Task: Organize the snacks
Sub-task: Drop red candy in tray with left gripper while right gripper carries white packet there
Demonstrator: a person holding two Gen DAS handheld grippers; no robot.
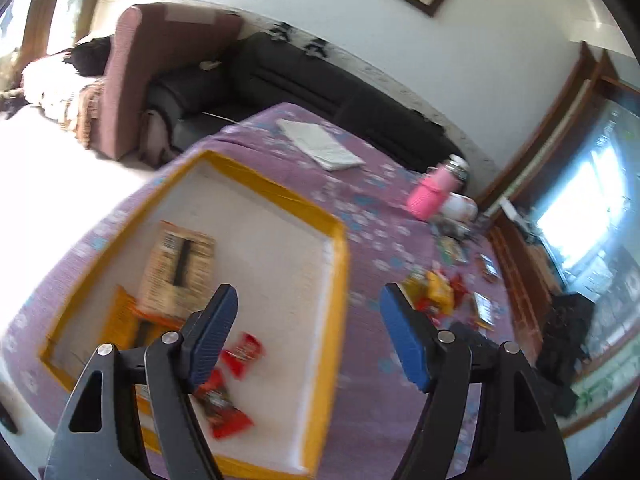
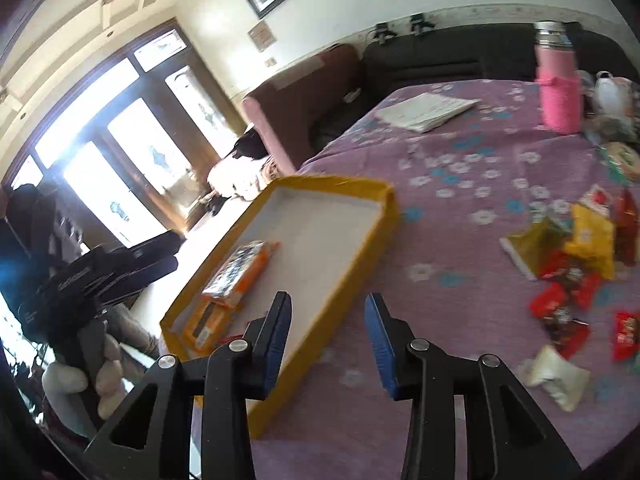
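A shallow yellow-rimmed tray [image 1: 338, 280] with a white floor lies on the purple flowered bedspread; it also shows in the right wrist view [image 2: 360, 248]. Inside lie a tan snack packet [image 1: 180, 268], an orange packet [image 1: 124, 316] and small red wrappers [image 1: 240, 354]. A loose pile of red and yellow snacks [image 1: 436, 292] lies to the tray's right, also in the right wrist view [image 2: 576, 256]. My left gripper [image 1: 308, 316] is open and empty over the tray's right side. My right gripper [image 2: 328, 320] is open and empty above the tray's near rim.
A pink bottle [image 1: 432, 192] and a white mug [image 1: 460, 206] stand at the far right of the bed. A white folded paper [image 1: 320, 144] lies at the back. A white wrapper [image 2: 556, 376] lies near my right gripper. A black sofa [image 1: 320, 80] is behind.
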